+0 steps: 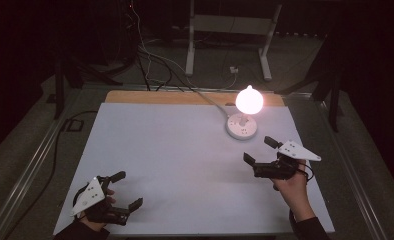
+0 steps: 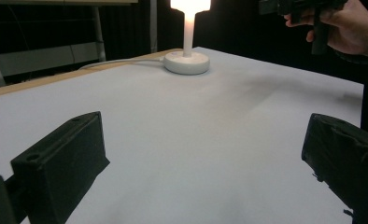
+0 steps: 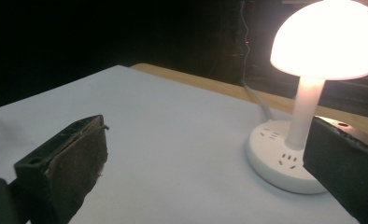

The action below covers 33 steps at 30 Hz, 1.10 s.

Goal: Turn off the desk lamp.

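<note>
lit mushroom lamp (image 1: 248,100) on round white socket base (image 1: 242,126)

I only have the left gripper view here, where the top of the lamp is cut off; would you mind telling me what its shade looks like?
Observer: The lamp has a rounded, mushroom-like shade, lit and glowing brightly.
Operator: Thank you. Does its base carry anything?
Observer: Yes, the round white base has plug sockets on its top face, as the right gripper view shows.
Operator: And how does the right gripper stand?
Observer: The right gripper is open, held near the lamp, with nothing between its jaws.
Operator: Where does the lamp's cable go?
Observer: In the high view the white cable runs off the table's far edge to the floor behind.
</note>
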{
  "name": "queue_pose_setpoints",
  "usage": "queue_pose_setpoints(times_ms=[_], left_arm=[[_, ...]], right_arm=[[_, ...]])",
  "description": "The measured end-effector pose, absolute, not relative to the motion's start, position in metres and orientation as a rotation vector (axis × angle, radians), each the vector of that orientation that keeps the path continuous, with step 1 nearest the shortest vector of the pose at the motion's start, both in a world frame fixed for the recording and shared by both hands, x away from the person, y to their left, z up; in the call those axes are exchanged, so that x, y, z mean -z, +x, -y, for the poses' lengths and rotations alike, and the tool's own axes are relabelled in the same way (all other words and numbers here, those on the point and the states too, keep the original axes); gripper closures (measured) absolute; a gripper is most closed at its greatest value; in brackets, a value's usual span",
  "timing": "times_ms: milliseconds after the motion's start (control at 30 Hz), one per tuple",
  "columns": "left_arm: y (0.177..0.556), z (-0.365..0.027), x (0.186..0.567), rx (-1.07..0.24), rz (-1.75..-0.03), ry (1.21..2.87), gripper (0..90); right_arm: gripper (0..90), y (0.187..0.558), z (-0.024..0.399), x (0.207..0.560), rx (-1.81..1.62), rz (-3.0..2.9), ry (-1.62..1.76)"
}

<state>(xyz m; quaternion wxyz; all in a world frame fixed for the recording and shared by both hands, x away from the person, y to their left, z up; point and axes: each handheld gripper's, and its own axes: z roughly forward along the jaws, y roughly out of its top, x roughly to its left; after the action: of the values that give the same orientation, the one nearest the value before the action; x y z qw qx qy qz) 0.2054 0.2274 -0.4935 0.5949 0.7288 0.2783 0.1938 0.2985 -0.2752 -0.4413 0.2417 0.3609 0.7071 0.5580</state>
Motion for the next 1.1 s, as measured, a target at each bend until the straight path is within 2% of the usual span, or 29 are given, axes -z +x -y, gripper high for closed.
queue_pose_setpoints(times_ms=[933,967,1100], left_arm=[[0.205,-0.228,0.493,-0.454,-0.649,1.686,0.5],[0.206,-0.228,0.493,-0.454,-0.649,1.687,0.5],[0.205,-0.228,0.493,-0.453,-0.647,1.687,0.5]], right_arm=[[0.1,0.370,0.282,0.459,-1.413,-1.861,1.146],[4.1,0.373,0.283,0.462,-1.400,-1.859,1.163],[10.7,0.380,0.285,0.468,-1.349,-1.835,1.175]])
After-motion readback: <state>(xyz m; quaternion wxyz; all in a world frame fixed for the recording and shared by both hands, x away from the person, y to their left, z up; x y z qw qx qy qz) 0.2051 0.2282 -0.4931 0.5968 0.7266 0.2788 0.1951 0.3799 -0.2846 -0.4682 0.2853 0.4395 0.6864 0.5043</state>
